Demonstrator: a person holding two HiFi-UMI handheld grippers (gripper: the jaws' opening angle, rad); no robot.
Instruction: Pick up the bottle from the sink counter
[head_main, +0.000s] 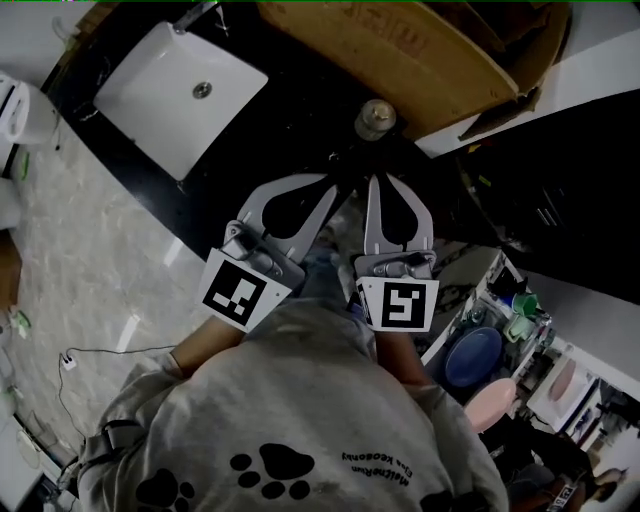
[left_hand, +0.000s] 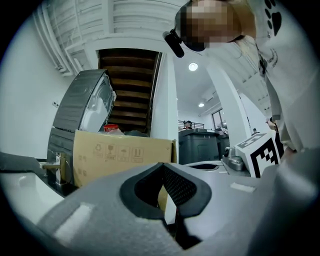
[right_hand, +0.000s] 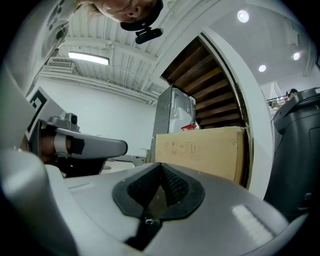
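My left claw (head_main: 336, 182) and right claw (head_main: 378, 180), both closed and empty, point toward the small round-capped grey bottle (head_main: 375, 118) standing on the black worktop (head_main: 290, 120), beside the brown cardboard box (head_main: 400, 50).

the sink (head_main: 180, 85) in the upper left is white. the counter (head_main: 290, 130) is black. the box (head_main: 400, 50) at the top is brown. the left gripper (head_main: 330, 190) and right gripper (head_main: 383, 185) are grey, with black and white square patterns. the shirt (head_main: 300, 420) is grey with black paw prints.
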